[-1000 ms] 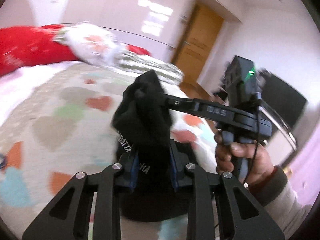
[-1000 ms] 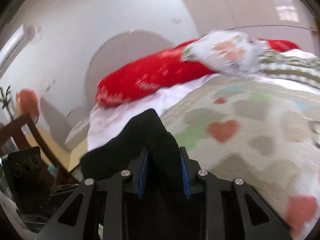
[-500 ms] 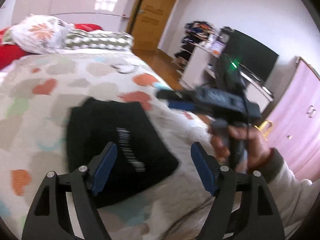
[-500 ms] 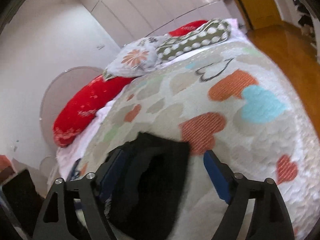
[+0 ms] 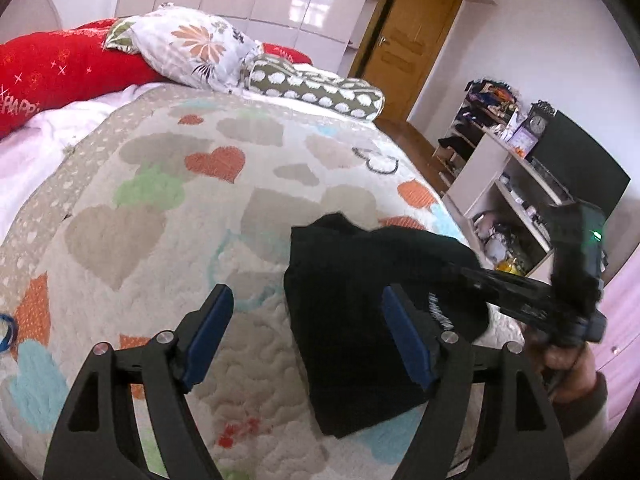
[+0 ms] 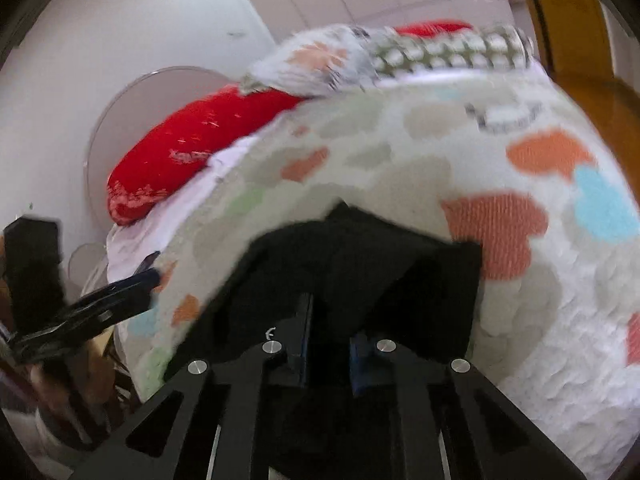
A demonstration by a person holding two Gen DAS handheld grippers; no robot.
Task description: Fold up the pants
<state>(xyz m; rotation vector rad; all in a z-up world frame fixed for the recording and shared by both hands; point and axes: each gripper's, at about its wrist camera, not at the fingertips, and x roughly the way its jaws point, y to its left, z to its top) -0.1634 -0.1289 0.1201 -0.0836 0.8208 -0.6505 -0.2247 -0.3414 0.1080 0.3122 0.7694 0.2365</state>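
The black pants (image 5: pixel 360 300) lie folded in a compact bundle on the heart-patterned bedspread (image 5: pixel 180 200), near the bed's right edge. My left gripper (image 5: pixel 308 332) is open and empty, hovering just left of and above the bundle. My right gripper (image 6: pixel 328 344) is shut on the near edge of the pants (image 6: pixel 360 264), its blue pads close together with black cloth between them. It also shows in the left wrist view (image 5: pixel 472 272), reaching in over the bundle from the right. The left gripper shows blurred at the left of the right wrist view (image 6: pixel 148 268).
Red (image 5: pixel 60 68), floral (image 5: pixel 192 48) and patterned (image 5: pixel 316 88) pillows lie at the head of the bed. A wooden door (image 5: pixel 412 36), a white shelf unit (image 5: pixel 500 184) and a dark TV (image 5: pixel 580 168) stand to the right. The bed drops off at the right.
Both grippers held the pants up, then let them down on the bed and opened. Now the right gripper has shut on the pants' edge again; the left stays open and has drawn left.
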